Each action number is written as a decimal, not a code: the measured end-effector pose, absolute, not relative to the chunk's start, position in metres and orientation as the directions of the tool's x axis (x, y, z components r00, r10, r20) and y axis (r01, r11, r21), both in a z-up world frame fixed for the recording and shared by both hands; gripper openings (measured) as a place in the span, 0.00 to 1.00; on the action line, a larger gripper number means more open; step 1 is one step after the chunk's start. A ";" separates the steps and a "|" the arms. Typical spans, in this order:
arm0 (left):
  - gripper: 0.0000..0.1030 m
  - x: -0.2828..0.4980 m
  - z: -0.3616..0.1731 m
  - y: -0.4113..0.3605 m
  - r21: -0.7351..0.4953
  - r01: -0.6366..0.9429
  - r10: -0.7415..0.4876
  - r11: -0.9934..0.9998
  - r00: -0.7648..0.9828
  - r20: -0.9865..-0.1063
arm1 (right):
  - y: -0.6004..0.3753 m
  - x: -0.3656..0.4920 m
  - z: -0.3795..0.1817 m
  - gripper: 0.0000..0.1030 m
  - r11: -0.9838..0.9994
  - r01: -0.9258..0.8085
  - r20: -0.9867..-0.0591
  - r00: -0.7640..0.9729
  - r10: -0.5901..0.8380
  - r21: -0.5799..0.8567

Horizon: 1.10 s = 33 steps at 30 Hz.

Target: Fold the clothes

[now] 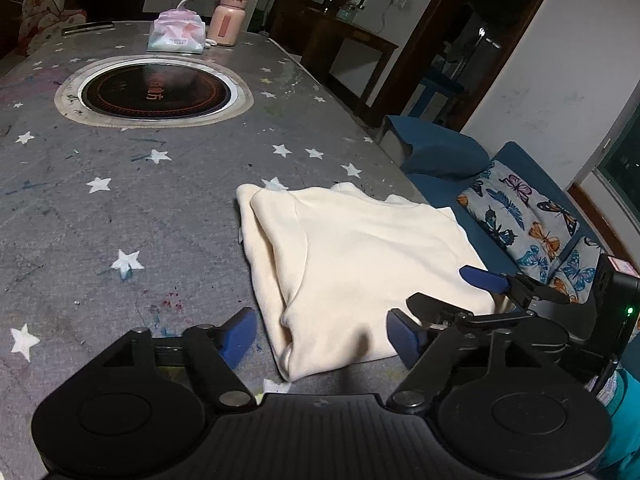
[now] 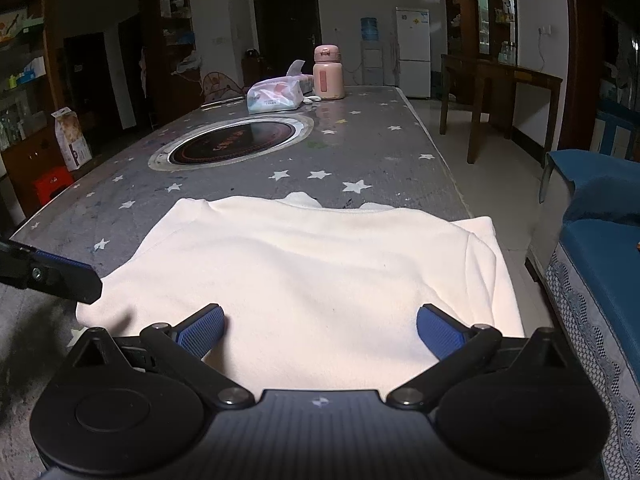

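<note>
- Holding the left gripper (image 1: 322,336) low over the star-printed worktop (image 1: 120,208), we are keeping its jaws spread wide and empty at the near left corner of the garment.
- We are seeing the cream garment (image 2: 304,276) lying folded flat near the worktop's right edge.
- We are holding the right gripper (image 2: 320,326) with jaws wide apart over the cloth's near edge, gripping nothing.

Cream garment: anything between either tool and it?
Nothing visible. The cream garment lies partly folded on the star-print table, directly ahead of the open left tool and open right tool. Tissue pack and pink bottle sit far off.
</note>
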State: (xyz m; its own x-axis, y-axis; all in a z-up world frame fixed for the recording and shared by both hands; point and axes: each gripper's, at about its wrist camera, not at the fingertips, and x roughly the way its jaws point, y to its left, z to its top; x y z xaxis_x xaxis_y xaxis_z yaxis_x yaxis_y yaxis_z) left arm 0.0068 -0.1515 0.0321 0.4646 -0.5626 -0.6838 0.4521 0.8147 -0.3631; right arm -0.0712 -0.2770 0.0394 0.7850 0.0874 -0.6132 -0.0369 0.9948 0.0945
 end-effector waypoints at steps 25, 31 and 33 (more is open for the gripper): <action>1.00 -0.009 0.032 -0.143 -0.291 0.428 -0.495 0.855 0.511 -0.703 | -0.269 -0.077 0.045 1.00 0.998 -0.024 -0.608 0.792 0.050 0.050; 1.00 -0.010 0.029 -0.144 -0.276 0.425 -0.480 0.862 0.510 -0.713 | -0.265 -0.085 0.048 1.00 0.999 -0.012 -0.601 0.799 0.030 0.034; 1.00 -0.010 0.029 -0.144 -0.271 0.426 -0.477 0.863 0.512 -0.715 | -0.263 -0.089 0.049 1.00 0.999 -0.014 -0.600 0.799 0.030 0.030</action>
State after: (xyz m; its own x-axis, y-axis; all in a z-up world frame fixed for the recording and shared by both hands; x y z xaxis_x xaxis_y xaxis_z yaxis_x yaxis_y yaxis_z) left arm -0.0098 -0.1440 0.0286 0.5119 -0.4769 -0.7146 0.4264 0.8631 -0.2706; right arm -0.0886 -0.2627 0.0487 0.7991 0.0296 -0.6005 -0.0142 0.9994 0.0303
